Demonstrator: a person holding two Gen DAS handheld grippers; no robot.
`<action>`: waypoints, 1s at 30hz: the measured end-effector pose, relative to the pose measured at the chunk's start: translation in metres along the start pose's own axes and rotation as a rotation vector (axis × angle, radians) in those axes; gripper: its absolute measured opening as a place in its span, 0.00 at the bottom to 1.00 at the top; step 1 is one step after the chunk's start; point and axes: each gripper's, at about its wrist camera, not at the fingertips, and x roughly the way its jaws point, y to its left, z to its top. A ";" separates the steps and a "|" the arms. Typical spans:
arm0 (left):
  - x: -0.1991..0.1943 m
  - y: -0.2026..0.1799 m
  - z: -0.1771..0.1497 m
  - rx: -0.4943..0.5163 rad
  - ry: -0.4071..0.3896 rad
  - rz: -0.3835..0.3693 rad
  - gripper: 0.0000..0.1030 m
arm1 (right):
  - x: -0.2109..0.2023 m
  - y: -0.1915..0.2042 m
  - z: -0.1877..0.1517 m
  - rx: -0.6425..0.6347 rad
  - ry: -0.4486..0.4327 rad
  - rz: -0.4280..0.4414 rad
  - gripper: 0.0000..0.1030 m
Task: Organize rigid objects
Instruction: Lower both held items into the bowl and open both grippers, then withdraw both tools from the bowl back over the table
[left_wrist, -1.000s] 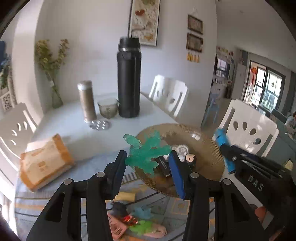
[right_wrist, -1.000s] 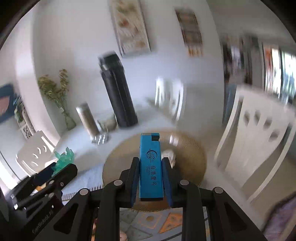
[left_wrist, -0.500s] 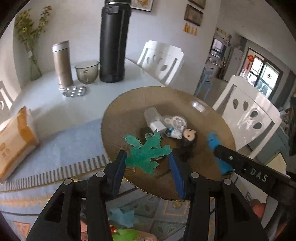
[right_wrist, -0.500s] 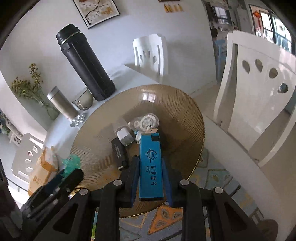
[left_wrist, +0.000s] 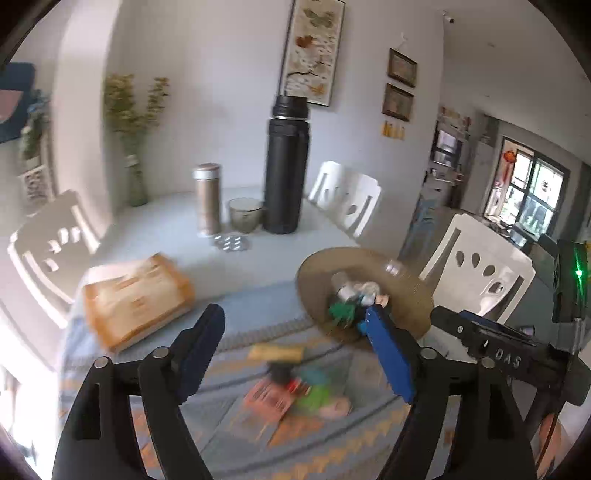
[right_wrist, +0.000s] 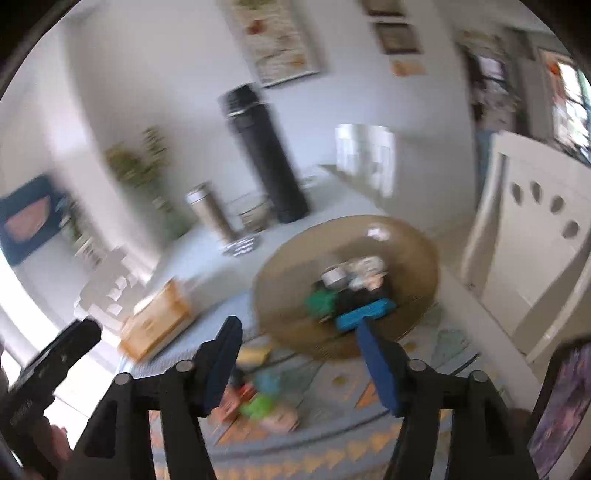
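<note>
Toys that both claws carried a moment ago now lie in the brown plate (right_wrist: 417, 236): the green plant toy (right_wrist: 320, 302) and the blue lighter (right_wrist: 365, 314). The left claw (left_wrist: 295, 354) and right claw (right_wrist: 299, 358) are opening, empty, pulled back from the plate. More toys (right_wrist: 258, 402) wait just before the plate.

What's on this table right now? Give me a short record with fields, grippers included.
container: round brown ribbed plate
in plate: green plastic toy, blue lighter, small white parts
loose on patterned cloth: blurred small items
behind: tall black flask, steel tumbler, orange packet
left gripper: jaws opening, nothing between
right gripper: jaws opening, nothing between
</note>
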 end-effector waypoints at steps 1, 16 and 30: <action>-0.010 0.004 -0.011 -0.003 0.005 0.012 0.78 | -0.003 0.010 -0.010 -0.036 0.008 0.016 0.62; 0.023 0.059 -0.187 -0.135 0.245 0.146 0.79 | 0.041 0.039 -0.145 -0.323 0.016 -0.155 0.62; 0.023 0.035 -0.192 -0.009 0.233 0.177 0.80 | 0.066 0.006 -0.140 -0.188 0.155 -0.081 0.65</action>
